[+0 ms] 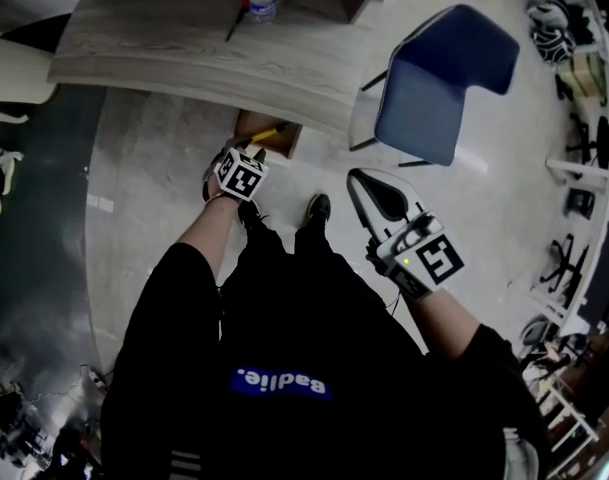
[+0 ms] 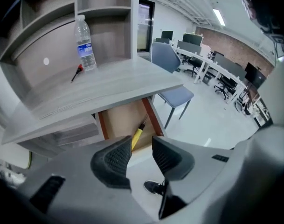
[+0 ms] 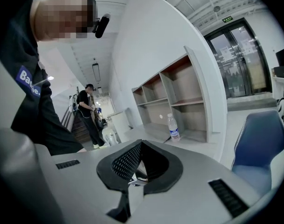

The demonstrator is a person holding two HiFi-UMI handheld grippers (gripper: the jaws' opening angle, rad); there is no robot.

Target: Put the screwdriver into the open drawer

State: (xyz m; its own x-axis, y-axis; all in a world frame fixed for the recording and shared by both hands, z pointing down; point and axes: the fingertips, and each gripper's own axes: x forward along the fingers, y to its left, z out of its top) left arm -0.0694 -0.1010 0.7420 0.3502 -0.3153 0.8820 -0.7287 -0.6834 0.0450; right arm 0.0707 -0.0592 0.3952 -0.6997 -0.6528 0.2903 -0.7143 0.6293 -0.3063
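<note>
At the left, the left gripper (image 2: 141,144) is held above the open drawer (image 2: 117,121), its jaws parted and nothing caught between the pads. The screwdriver (image 2: 137,135) is seen lying on the drawer floor. Its yellow handle is toward the drawer's front and its dark shaft is pointed toward the back, under the desk (image 2: 100,85), with the long axis slanted a little against the drawer's sides. A water bottle (image 2: 86,43) is stood upright on the desk. Farther right, past a blue chair (image 1: 439,78), the right gripper (image 3: 141,143) is held with its jaws closed together — empty.
</note>
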